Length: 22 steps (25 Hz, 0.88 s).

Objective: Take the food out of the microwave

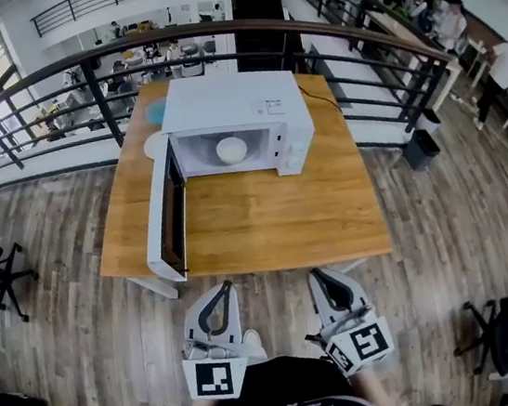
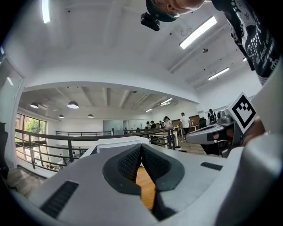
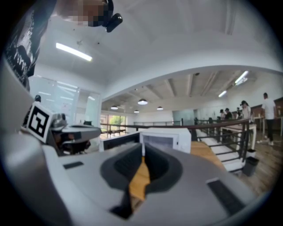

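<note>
Food, a pale round piece, is sitting mid-floor inside the microwave toward the far edge of the table in the head view, with the door hanging open to the left and both grippers hovering short of the near edge. In the left gripper view the left gripper is showing jaws closed on nothing, and in the right gripper view the right gripper is likewise showing jaws together and empty. Judged light, soft and easily crushed, the food is calling for a gentle pinch across its sides.

Your left gripper and right gripper sit side by side before your body, pointing forward and roughly level; both have jaws pressed together, gripping nothing.
</note>
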### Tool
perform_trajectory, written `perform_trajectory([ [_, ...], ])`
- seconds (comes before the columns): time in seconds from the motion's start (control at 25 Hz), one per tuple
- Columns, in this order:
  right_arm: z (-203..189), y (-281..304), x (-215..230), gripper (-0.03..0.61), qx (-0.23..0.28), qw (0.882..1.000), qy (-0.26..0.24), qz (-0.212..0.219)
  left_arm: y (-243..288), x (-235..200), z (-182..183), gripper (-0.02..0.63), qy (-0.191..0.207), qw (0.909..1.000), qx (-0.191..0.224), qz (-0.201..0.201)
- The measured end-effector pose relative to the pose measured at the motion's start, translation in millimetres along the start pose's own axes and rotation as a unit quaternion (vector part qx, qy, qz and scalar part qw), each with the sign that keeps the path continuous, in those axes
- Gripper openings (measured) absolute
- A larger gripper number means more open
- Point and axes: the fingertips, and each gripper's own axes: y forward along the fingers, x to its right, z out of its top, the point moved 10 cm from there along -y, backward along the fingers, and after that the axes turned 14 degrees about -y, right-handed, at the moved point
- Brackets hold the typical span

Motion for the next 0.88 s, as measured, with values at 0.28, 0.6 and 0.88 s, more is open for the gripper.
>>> perform_trajectory([
  [0.28,0.7,25.6,-10.9,0.038,0.0,1.0,0.005,-0.019,5.4,-30.9,0.2,0.032,-0.002,0.9999,-0.004,-0.01],
  [0.6,-3.9,36.2,-15.8,0.038,-0.024,1.0,-0.004,-0.02,10.2,-46.7,-1.8,0.032,-0.015,0.9998,-0.008,-0.006],
  [0.88,-8.2,49.0,-5.9,0.038,-0.028,1.0,-0.004,-0.014,15.6,-53.9,-8.2,0.032,-0.029,0.9992,-0.024,0.011],
])
